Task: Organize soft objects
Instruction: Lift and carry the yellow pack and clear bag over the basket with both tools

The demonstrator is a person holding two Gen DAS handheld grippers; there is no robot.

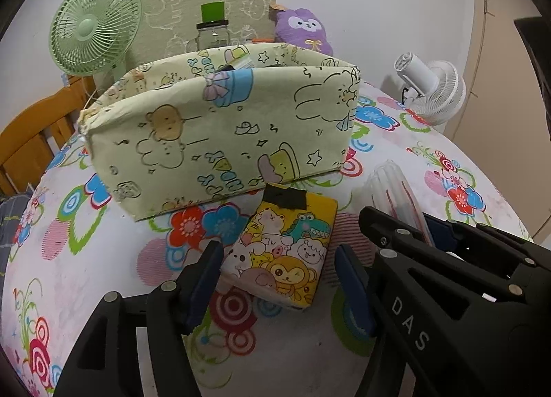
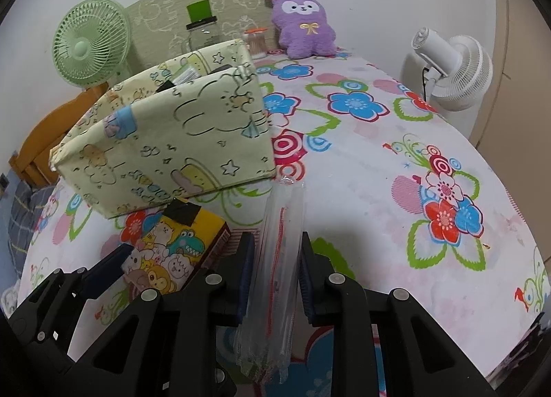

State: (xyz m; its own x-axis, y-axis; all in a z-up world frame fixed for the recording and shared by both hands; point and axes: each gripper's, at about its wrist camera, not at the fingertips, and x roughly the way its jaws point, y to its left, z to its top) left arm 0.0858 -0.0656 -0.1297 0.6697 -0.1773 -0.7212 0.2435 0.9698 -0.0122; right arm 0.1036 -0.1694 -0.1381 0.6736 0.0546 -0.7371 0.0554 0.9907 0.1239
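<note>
Here the left gripper (image 1: 279,280) is held with its fingers apart, the yellow cartoon tissue pack (image 1: 286,252) lying between them on the flowered cloth (image 1: 430,142) — no pad is seen touching it. The right gripper (image 2: 273,280) straddles a clear plastic packet (image 2: 279,259); whether it is pinched cannot be told. Beyond both sets of fingertips stands the fabric storage box (image 1: 213,128). If closed off-centre, the soft pack could be squeezed out sideways; the slick packet could slip.

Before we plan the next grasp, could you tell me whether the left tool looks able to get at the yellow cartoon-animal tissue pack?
Probably yes: the left tool is open, straddling the yellow cartoon-animal tissue pack, with nothing between.
</note>
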